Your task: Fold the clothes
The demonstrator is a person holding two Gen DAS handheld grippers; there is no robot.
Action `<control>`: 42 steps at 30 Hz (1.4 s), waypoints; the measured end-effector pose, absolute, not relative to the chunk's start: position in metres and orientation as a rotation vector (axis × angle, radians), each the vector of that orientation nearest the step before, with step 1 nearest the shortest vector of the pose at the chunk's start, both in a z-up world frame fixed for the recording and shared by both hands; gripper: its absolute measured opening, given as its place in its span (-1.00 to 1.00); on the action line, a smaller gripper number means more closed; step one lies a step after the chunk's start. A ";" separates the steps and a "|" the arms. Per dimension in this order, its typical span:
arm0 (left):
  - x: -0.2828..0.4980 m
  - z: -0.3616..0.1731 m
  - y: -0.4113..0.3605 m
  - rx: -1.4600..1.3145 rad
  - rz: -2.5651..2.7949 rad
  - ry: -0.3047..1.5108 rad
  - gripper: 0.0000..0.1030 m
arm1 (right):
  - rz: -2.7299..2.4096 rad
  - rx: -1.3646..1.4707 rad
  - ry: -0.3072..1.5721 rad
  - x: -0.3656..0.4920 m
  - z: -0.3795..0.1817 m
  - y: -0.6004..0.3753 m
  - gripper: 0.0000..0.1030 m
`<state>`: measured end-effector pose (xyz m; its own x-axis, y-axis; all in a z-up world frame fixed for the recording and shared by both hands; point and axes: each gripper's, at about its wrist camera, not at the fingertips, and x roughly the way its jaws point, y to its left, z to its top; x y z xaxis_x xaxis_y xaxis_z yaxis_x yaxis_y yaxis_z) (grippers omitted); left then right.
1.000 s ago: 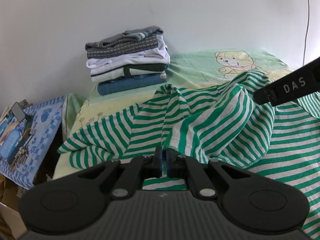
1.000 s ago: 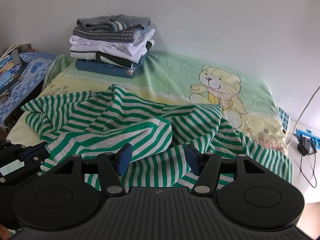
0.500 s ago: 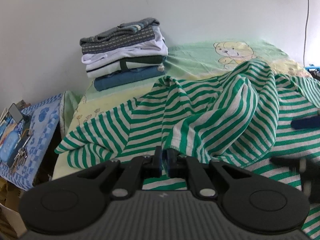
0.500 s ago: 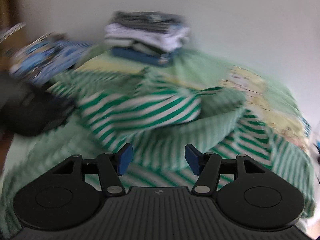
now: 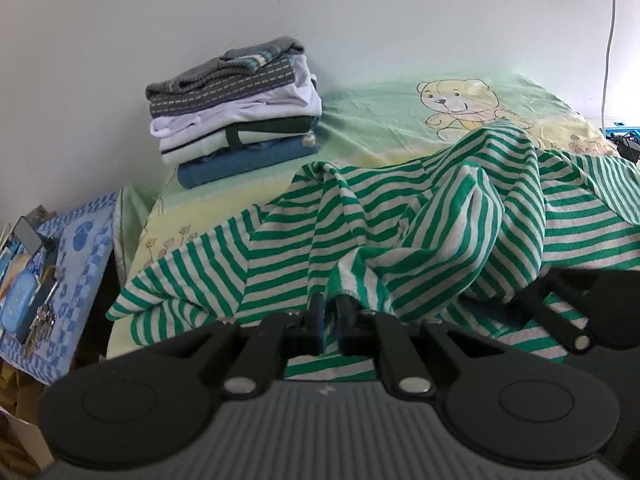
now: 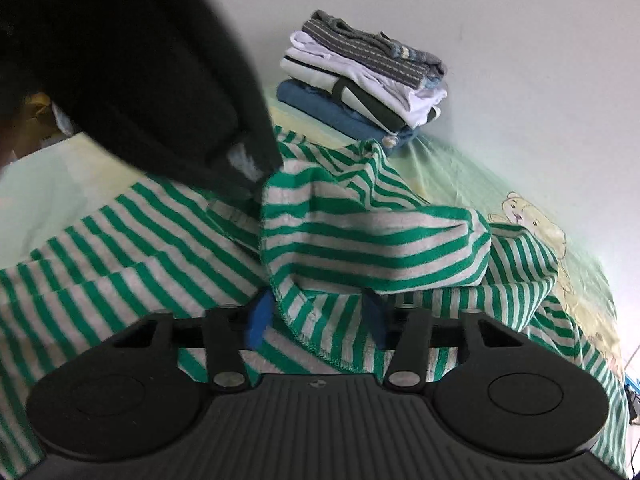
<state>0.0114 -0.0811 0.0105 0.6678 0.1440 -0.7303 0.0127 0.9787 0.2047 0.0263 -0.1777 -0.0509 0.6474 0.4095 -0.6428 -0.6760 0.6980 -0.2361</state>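
A green-and-white striped shirt (image 5: pixel 400 232) lies crumpled on the bed. My left gripper (image 5: pixel 331 314) is shut on a hem of the shirt and holds that fold up. My right gripper (image 6: pixel 316 314) is open, its blue pads on either side of a stitched edge of the same shirt (image 6: pixel 360 236). In the left wrist view the right gripper's black body (image 5: pixel 580 312) sits low at the right, close beside the left one. In the right wrist view the left gripper's dark body (image 6: pixel 132 80) fills the upper left.
A stack of folded clothes (image 5: pixel 236 108) stands by the wall at the back of the bed (image 5: pixel 380 120), also in the right wrist view (image 6: pixel 360 92). A blue patterned side table (image 5: pixel 76 248) with keys is at the left. A cable (image 5: pixel 608 40) hangs at right.
My right gripper has swung left and down, close to the left gripper, with the shirt's edge now between its pads. The left gripper stays shut on the shirt, shifted slightly.
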 end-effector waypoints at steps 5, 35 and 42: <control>0.015 0.009 -0.080 0.188 0.085 0.867 -0.78 | 0.576 -0.373 0.626 0.043 -0.047 -0.198 -0.97; 0.009 0.007 -0.097 0.129 -0.009 0.969 -0.43 | 0.397 -0.058 0.525 0.019 0.040 -0.275 -0.97; 0.006 0.006 -0.092 0.102 0.007 0.983 -0.38 | 0.402 -0.073 0.506 0.016 0.045 -0.272 -0.97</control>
<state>0.0064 -0.0919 0.0057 0.5547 0.0523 -0.8304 0.0398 0.9952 0.0893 0.0157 -0.2717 0.0455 0.7982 0.3567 -0.4855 -0.3921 0.9194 0.0308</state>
